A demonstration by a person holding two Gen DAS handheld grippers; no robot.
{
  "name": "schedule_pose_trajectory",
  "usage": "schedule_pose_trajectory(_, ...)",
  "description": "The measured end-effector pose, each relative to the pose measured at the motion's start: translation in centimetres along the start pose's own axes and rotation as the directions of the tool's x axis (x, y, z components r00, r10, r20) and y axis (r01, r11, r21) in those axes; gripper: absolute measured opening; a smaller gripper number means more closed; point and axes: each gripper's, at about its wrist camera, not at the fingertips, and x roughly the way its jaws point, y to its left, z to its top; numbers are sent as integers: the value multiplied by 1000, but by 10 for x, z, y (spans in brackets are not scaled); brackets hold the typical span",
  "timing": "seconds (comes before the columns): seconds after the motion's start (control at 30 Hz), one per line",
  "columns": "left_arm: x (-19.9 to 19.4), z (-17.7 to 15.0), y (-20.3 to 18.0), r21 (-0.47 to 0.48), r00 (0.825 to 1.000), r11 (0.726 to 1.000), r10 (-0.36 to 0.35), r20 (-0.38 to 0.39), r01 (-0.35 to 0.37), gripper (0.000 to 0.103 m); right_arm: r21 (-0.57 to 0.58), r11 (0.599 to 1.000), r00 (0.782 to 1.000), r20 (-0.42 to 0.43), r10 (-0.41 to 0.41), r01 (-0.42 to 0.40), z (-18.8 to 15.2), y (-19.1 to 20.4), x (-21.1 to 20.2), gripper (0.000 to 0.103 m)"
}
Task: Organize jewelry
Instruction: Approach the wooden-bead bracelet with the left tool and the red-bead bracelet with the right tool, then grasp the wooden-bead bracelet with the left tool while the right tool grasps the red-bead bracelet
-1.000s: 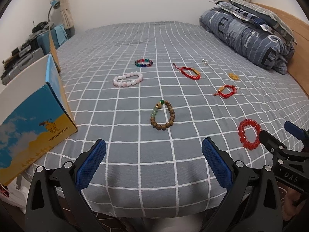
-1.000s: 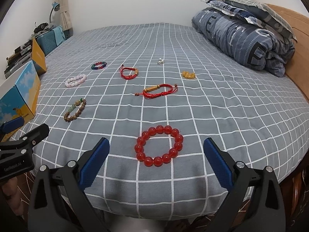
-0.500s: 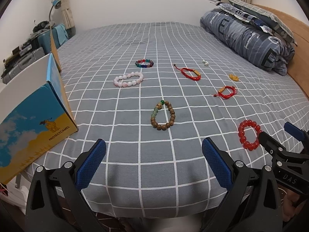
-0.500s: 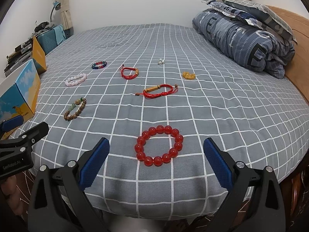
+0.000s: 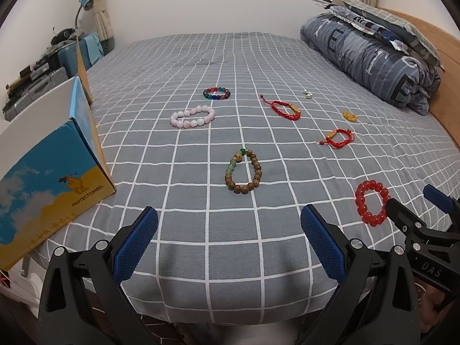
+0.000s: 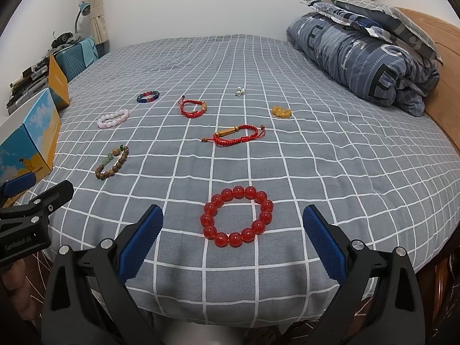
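Several bracelets lie spread on a grey checked bed (image 5: 201,244). A brown wooden bead bracelet (image 5: 243,172) lies just ahead of my open, empty left gripper (image 5: 228,243). A red bead bracelet (image 6: 237,216) lies right ahead of my open, empty right gripper (image 6: 233,241); it also shows in the left wrist view (image 5: 371,206). Farther off lie a pink bead bracelet (image 5: 192,117), a multicoloured bead bracelet (image 5: 216,93), two red cord bracelets (image 5: 284,109) (image 5: 337,138), a small yellow piece (image 5: 349,116) and a small white piece (image 5: 308,93).
An open blue and yellow cardboard box (image 5: 49,172) stands at the bed's left edge, also seen in the right wrist view (image 6: 31,141). A folded blue quilt with pillows (image 5: 373,54) lies at the far right by the wooden headboard (image 5: 442,106). Suitcases (image 5: 34,83) stand beside the bed at left.
Both grippers have crept slightly forward toward the bed. Nothing on the bed has moved, and both grippers stay open.
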Motion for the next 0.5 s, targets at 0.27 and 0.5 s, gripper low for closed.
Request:
schedule_pose_trajectory(0.27, 6, 3, -1, -2, 1000, 1000, -4, -3, 4, 98, -3, 1000, 1000, -6, 2, -2, 2, 0, 6, 94)
schedule_pose_trajectory(0.5, 25, 9, -1, -7, 1000, 1000, -4, -22, 4, 98, -1, 1000, 999, -32, 7, -7, 5, -2, 24, 94)
